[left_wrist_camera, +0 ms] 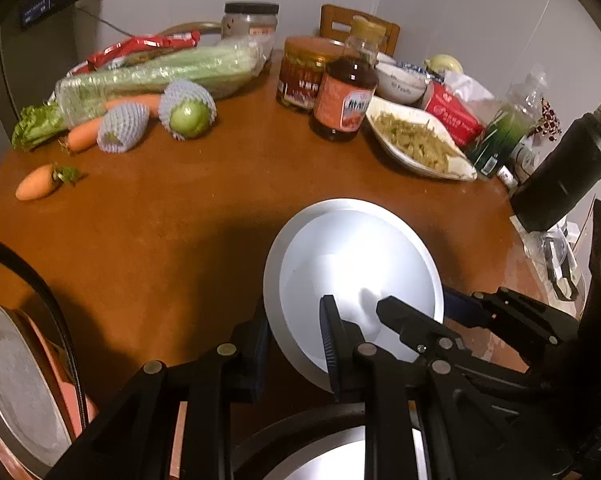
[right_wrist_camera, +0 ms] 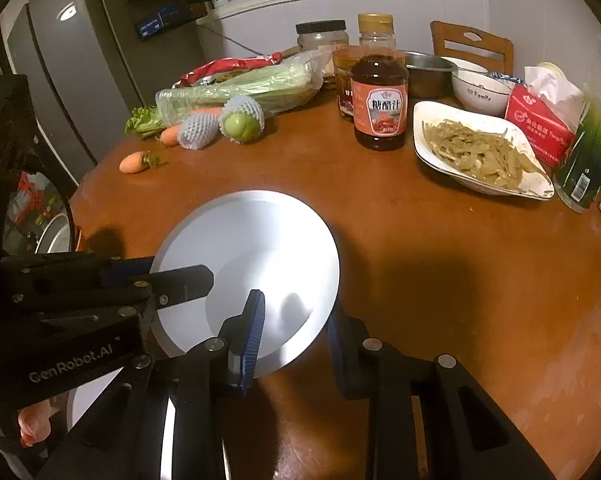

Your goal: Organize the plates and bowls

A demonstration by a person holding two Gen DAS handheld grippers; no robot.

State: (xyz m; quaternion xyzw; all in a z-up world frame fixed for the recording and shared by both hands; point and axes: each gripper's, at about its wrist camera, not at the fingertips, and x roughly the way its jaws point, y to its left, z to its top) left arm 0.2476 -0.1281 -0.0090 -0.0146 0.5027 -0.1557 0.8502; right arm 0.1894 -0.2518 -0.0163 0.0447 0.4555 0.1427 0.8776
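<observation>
A white deep plate [left_wrist_camera: 352, 264] [right_wrist_camera: 252, 240] lies on the round brown table [left_wrist_camera: 160, 220], near its front edge. My left gripper [left_wrist_camera: 294, 312] is shut on the plate's left rim, one finger inside the well and the other outside. My right gripper [right_wrist_camera: 294, 306] straddles the opposite rim with its blue pad [right_wrist_camera: 254, 328] over the well. Its jaws stand a little wider than the left's and do not clearly press. A white bowl [right_wrist_camera: 480, 94], a steel bowl [right_wrist_camera: 428, 70] and a white dish of cooked food [right_wrist_camera: 476, 152] sit at the back right.
A sauce bottle [right_wrist_camera: 378, 92], jars, celery [left_wrist_camera: 156, 72], carrots and netted fruit crowd the far side. A black flask [left_wrist_camera: 564, 168] lies at the right edge beside a green bottle. A metal plate [left_wrist_camera: 16, 380] shows at lower left, off the table.
</observation>
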